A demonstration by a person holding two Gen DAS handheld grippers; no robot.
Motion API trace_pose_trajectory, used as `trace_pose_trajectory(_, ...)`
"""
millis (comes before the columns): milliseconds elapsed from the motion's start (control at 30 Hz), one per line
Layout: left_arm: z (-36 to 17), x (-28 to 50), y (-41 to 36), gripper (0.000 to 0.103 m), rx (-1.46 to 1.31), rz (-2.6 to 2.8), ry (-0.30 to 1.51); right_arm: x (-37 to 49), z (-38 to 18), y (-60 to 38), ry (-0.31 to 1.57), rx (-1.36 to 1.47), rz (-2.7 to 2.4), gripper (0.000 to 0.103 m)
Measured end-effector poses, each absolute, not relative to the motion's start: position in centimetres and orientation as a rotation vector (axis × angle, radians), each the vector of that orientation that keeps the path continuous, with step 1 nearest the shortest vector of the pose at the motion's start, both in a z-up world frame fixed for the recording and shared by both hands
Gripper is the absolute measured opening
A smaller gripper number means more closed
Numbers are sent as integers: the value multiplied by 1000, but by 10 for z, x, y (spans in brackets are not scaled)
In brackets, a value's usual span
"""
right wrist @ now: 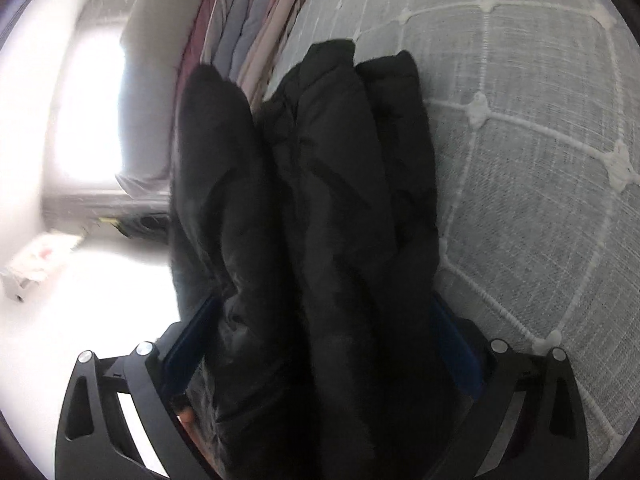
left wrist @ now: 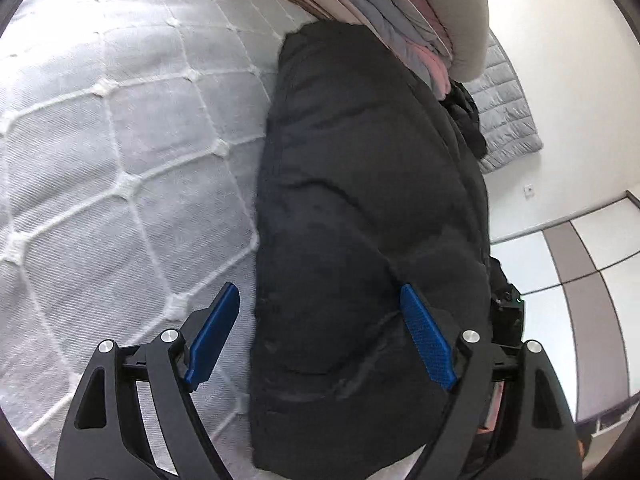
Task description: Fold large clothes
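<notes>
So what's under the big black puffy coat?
The black coat lies on a grey quilted mattress with white stitched diamonds, which shows all along one side. Whatever is directly beneath the coat is covered, so nothing else can be seen there.

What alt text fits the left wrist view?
A puffy black quilted jacket, folded, lies on a white diamond-quilted mattress between the left gripper's open blue fingers. Stacked folded bedding sits behind it.

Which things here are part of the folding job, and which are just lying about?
In the job:
- black padded coat
- left gripper
- right gripper
- quilted mattress, the work surface

Lying about:
- stacked pink and grey bedding
- grey quilt
- wardrobe doors
</notes>
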State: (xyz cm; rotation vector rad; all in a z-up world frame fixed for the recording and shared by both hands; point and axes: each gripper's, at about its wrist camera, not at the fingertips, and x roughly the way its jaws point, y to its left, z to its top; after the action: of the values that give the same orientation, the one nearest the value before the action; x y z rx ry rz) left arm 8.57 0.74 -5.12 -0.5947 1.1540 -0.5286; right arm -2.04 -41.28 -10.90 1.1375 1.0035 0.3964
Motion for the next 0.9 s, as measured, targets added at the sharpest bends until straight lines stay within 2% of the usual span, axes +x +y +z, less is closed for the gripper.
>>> trace_pose_trajectory(900,-33,76,-28,79,-510,-538,1113,-28,-119,-416,976,1143,416,96)
